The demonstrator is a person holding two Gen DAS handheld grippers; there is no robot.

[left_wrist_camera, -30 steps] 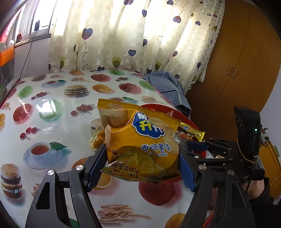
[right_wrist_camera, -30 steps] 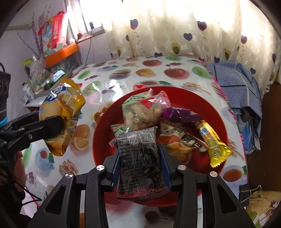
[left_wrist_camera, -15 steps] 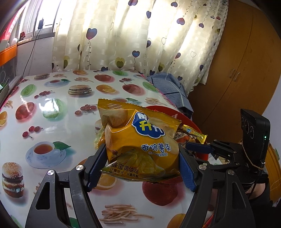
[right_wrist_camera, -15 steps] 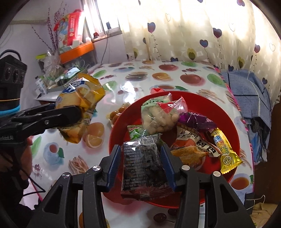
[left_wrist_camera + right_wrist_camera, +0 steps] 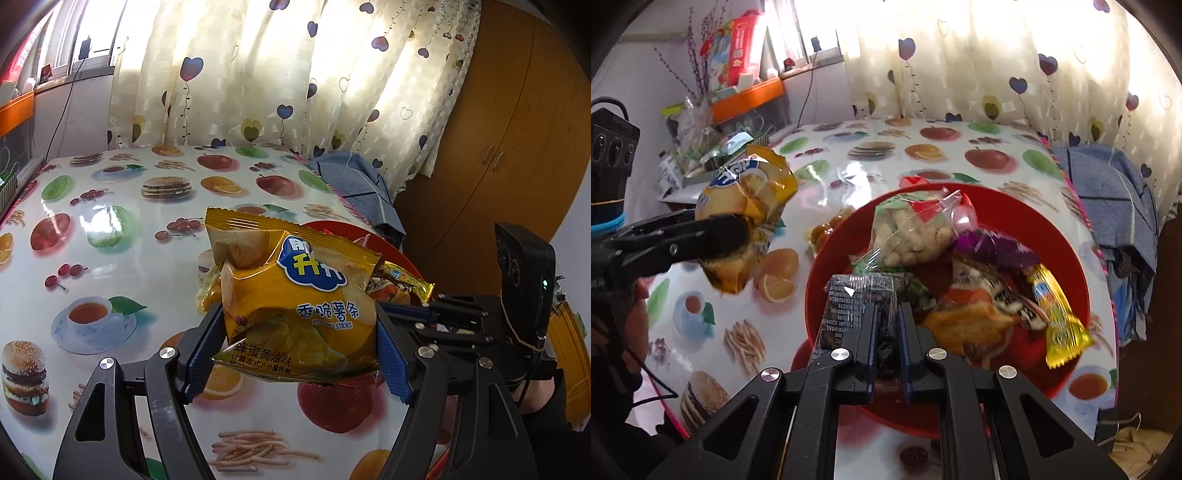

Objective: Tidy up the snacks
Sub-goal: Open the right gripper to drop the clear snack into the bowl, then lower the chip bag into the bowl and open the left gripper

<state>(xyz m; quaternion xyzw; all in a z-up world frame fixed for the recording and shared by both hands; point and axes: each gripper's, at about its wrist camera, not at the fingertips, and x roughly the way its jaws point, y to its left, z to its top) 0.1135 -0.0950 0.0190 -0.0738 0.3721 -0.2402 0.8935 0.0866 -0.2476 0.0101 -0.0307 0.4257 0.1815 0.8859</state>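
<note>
Over the red bowl (image 5: pixel 1067 236), the right gripper (image 5: pixel 886 325) has just been clamped tight on the dark packet (image 5: pixel 849 302); peanuts (image 5: pixel 912 232) lie inside. Potato sticks (image 5: pixel 295 295) are gripped by the left gripper (image 5: pixel 299 350).

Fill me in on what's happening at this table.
A person is sorting snacks with two tools. The left hand-held gripper holds a yellow potato-stick bag up over the fruit-print tablecloth, beside the red bowl. The right hand-held gripper has just closed, pinching a dark clear-wrapped packet at the bowl's near edge. Other snack packs lie in the bowl.
</note>
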